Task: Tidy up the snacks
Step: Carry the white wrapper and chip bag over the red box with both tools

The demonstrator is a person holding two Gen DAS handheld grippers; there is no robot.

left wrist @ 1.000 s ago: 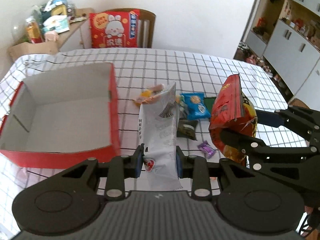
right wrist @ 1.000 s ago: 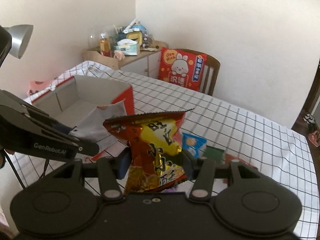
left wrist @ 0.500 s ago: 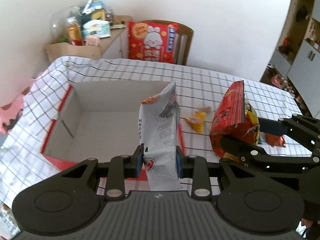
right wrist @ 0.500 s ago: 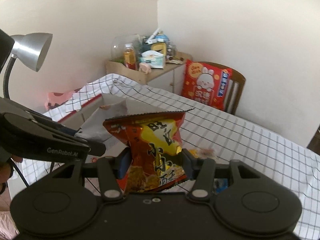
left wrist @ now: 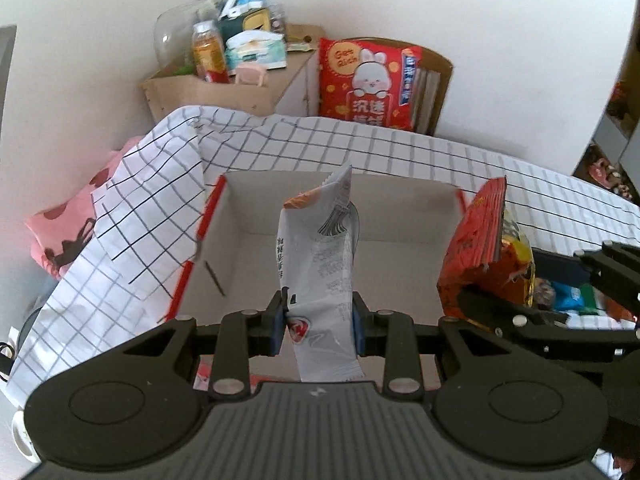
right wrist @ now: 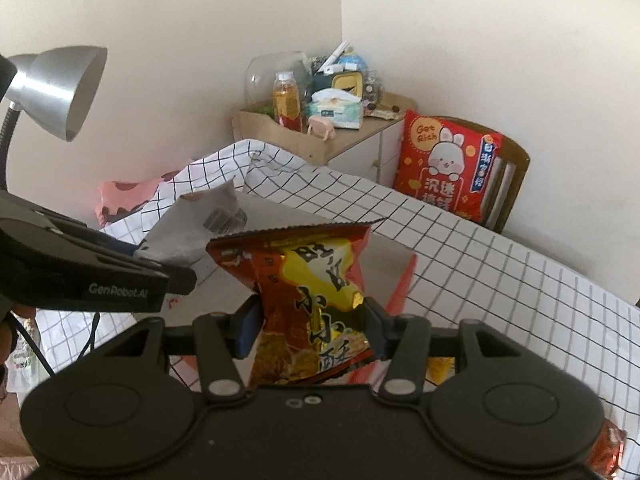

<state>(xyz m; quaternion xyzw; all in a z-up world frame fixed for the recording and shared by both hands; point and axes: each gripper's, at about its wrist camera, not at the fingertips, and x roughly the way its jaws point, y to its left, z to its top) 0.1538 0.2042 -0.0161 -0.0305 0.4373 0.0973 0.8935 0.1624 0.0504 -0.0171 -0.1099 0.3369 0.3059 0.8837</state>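
Note:
My left gripper (left wrist: pixel 318 322) is shut on a grey-white snack packet (left wrist: pixel 320 264) and holds it upright over the open red cardboard box (left wrist: pixel 400 216), whose inside is bare. My right gripper (right wrist: pixel 310 330) is shut on a red and yellow snack bag (right wrist: pixel 308 300), held upright just right of the box; the bag also shows in the left wrist view (left wrist: pixel 486 252). In the right wrist view the left gripper (right wrist: pixel 176 276) with the grey packet (right wrist: pixel 200 232) is at the left, over the box.
The table has a checked cloth (left wrist: pixel 400 148). Small snacks (left wrist: pixel 572 294) lie on it at the right. A chair with a red rabbit cushion (left wrist: pixel 368 84) and a cluttered side cabinet (left wrist: pixel 232 80) stand behind. A lamp (right wrist: pixel 56 88) is at the left.
Both grippers have moved left with their packets. The left one now holds the grey packet over the middle of the box; the red bag has come to the box's right wall.

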